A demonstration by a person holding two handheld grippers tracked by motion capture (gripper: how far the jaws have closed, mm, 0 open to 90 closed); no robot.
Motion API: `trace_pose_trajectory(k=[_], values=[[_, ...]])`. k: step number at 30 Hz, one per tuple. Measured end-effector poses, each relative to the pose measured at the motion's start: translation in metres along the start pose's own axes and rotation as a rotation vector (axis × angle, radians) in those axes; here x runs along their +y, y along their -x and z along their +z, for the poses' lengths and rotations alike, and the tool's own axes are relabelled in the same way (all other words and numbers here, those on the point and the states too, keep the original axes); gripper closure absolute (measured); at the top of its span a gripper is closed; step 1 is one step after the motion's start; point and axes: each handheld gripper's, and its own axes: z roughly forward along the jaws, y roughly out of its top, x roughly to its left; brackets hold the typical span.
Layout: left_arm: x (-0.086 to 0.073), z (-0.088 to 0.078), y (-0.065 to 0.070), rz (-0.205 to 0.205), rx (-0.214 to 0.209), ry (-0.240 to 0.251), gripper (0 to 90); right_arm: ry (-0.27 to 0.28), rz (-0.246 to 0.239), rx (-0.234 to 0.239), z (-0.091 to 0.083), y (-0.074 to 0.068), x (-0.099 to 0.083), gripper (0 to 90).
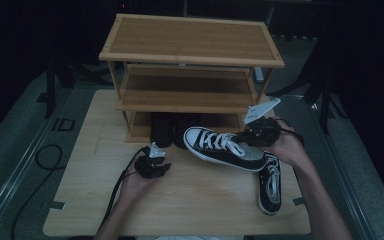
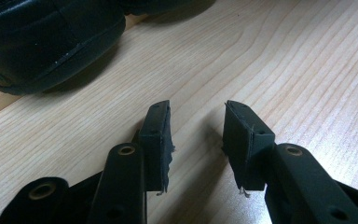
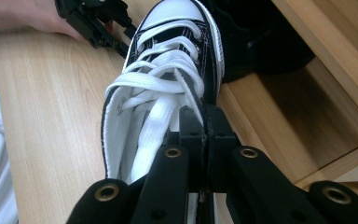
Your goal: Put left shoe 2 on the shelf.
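My right gripper (image 1: 247, 136) is shut on the collar of a black-and-white lace-up sneaker (image 1: 220, 147) and holds it above the table in front of the rack, toe pointing left. In the right gripper view the jaws (image 3: 206, 123) pinch the sneaker's (image 3: 168, 70) side wall beside the white laces. The matching sneaker (image 1: 270, 185) lies on the table near the right edge, toe toward the person. My left gripper (image 1: 159, 167) rests low over the table at centre left; its jaws (image 2: 197, 135) stand open with bare wood between them.
A three-tier wooden shoe rack (image 1: 190, 37) stands at the back of the light wooden table (image 1: 190, 200). A pair of black shoes (image 1: 162, 131) sits on its bottom shelf, close to the left gripper (image 3: 93, 18). A cable trails off the table's left side.
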Motion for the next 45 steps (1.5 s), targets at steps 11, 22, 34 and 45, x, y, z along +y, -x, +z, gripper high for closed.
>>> trace_pose_trajectory(k=[11, 22, 34, 45], values=[[0.000, 0.000, 0.000, 0.001, -0.001, 0.000, 62.0, 0.028, -0.023, 0.015, -0.008, 0.006, 0.013, 88.4], [0.000, 0.000, 0.000, 0.001, -0.003, -0.001, 62.0, 0.043, -0.034, 0.015, -0.020, 0.014, 0.026, 88.5], [0.000, 0.000, 0.000, 0.002, -0.001, 0.001, 61.8, 0.094, -0.009, 0.003, -0.036, 0.030, 0.041, 88.5], [0.000, 0.000, 0.000, 0.002, -0.004, 0.002, 61.7, 0.169, 0.051, -0.035, -0.037, 0.048, 0.055, 88.5]])
